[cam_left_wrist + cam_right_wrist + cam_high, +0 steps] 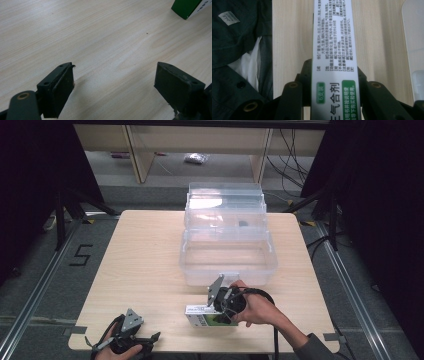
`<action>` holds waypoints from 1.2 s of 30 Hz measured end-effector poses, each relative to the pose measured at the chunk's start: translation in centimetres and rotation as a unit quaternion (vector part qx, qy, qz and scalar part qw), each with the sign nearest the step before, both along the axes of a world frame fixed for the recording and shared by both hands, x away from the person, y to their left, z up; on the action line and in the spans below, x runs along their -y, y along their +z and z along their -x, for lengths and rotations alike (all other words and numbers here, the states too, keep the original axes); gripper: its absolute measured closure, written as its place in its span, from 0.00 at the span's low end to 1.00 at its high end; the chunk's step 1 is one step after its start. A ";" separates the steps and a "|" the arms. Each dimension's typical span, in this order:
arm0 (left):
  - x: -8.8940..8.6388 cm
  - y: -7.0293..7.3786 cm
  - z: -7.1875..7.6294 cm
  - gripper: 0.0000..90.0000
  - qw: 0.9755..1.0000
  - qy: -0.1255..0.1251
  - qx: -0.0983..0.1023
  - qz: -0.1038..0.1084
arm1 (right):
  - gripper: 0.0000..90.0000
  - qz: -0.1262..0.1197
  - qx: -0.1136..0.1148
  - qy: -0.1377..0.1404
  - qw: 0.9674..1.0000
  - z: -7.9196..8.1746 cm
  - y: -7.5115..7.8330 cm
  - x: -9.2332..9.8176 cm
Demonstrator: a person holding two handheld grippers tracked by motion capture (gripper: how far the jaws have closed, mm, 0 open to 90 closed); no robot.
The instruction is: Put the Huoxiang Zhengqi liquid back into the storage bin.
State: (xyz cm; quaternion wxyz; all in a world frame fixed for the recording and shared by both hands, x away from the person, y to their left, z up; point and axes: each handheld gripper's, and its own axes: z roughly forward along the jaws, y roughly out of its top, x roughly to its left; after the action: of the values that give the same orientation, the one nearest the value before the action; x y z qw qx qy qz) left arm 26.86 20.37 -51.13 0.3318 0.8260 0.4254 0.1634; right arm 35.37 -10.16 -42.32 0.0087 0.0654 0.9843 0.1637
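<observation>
Clamping a green-and-white box [335, 60] marked "6支装", the right tool [226, 306] grips it.

Clear plastic bin [227, 262] (lid open) on the wooden table [145, 255], far-side middle

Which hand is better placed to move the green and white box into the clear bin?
Right. The right tool is already shut on the box, just in front of the clear bin. The left tool sits open and empty at the table's near edge.
</observation>
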 end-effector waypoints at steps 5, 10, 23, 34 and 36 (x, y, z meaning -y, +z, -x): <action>0.0 0.0 0.0 0.17 1.000 0.004 -0.001 0.001 | 0.72 0.002 -0.004 0.008 1.000 -0.2 0.3 -0.1; -0.1 0.1 -0.1 0.17 1.000 -0.001 0.000 -0.007 | 0.72 0.015 0.002 0.015 1.000 -0.4 1.5 0.0; 0.0 0.0 0.0 0.17 1.000 0.001 -0.001 0.000 | 0.72 0.039 0.012 0.007 0.999 -1.1 4.3 1.0; 0.0 -0.1 0.0 0.17 1.000 0.009 0.000 0.000 | 0.72 0.025 0.006 -0.018 1.000 -1.8 7.4 2.7; 0.0 -0.1 0.0 0.17 1.000 0.015 -0.001 -0.002 | 0.72 0.016 0.007 -0.007 1.000 -2.2 8.2 3.1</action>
State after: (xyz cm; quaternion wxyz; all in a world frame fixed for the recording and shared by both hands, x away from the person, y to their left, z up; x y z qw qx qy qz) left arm 26.89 20.36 -51.28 0.3270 0.8206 0.4374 0.1687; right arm 37.61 -13.25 -34.15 0.0182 0.0705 0.9863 0.1482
